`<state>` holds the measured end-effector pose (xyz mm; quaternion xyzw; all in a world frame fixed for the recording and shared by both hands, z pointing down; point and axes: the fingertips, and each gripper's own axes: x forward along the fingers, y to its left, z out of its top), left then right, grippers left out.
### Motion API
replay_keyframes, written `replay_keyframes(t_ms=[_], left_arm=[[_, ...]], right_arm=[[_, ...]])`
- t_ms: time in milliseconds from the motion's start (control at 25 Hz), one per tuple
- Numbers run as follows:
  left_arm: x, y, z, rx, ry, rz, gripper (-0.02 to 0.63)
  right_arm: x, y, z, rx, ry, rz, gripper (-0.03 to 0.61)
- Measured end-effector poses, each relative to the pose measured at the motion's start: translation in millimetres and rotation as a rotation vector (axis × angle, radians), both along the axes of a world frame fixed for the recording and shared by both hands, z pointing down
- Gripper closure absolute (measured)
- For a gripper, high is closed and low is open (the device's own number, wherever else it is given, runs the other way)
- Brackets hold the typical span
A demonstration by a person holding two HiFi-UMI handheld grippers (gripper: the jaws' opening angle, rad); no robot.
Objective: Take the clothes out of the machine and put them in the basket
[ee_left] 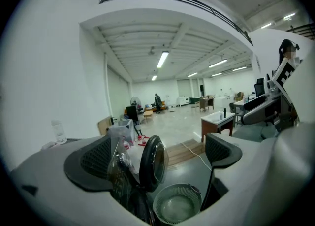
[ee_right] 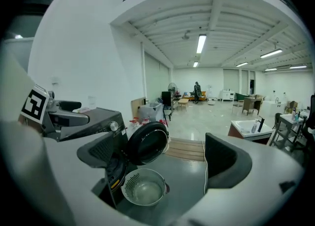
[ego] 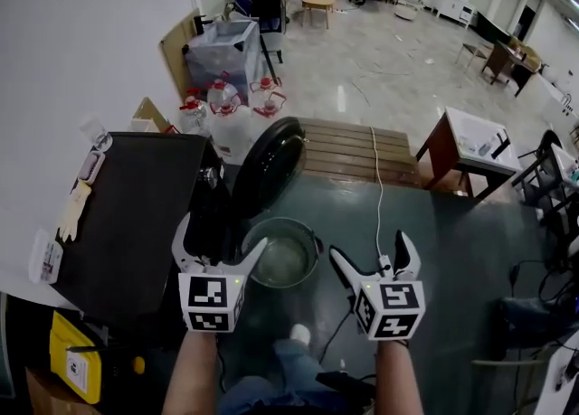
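Observation:
The black washing machine [ego: 127, 214] stands at the left with its round door [ego: 269, 165] swung open. A pale, perforated round basket [ego: 282, 253] sits on the dark floor just below the door, and I see nothing in it. No clothes show in any view, and the drum opening is hidden in shadow. My left gripper [ego: 220, 243] hovers open over the basket's left rim, close to the machine front. My right gripper [ego: 371, 255] is open to the right of the basket. The basket [ee_left: 177, 204] and door [ee_left: 152, 163] lie between the left jaws, as do the basket [ee_right: 143, 186] and door [ee_right: 146, 143] between the right jaws.
Water jugs [ego: 231, 101] and a clear bin [ego: 222, 47] stand behind the machine. A wooden pallet [ego: 353, 146] and a white cable [ego: 378, 187] lie beyond the basket. A desk [ego: 470, 146] stands at the right. My shoe [ego: 300, 334] is near the basket.

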<state>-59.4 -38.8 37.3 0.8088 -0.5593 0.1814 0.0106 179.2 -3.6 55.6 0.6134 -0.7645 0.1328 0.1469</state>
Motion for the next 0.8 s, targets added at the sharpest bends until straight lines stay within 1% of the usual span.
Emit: replay_keyframes(t_ms=[120,240,400,520,800], left_arm=[[10.4,-15.3,14.8,-0.032,-0.020,-0.005,0.044],[14.0,-28.4,39.9,-0.081,-0.029,-0.023,0.044],[13.8,-39.1,73.7,-0.146,0.014,-0.046,0.044],[13.9,-39.6,100.2,-0.200,0.035,-0.039,0.044],[5.3,-43.3,164.0,-0.321,0.024,-0.017,0.044]], right_arm=[[8.9,-16.3,20.5,-0.035,-0.007,-0.014,0.012],[10.4,-28.7,46.3,-0.087,-0.012,-0.037,0.012],[7.3,-32.4,76.3,-0.154,-0.021,-0.057,0.013],[0.6,-33.4,95.9,-0.194,-0.019,-0.070,0.013],[-30.4,-50.8,143.2,-0.255,-0.010,-0.106,0.013]])
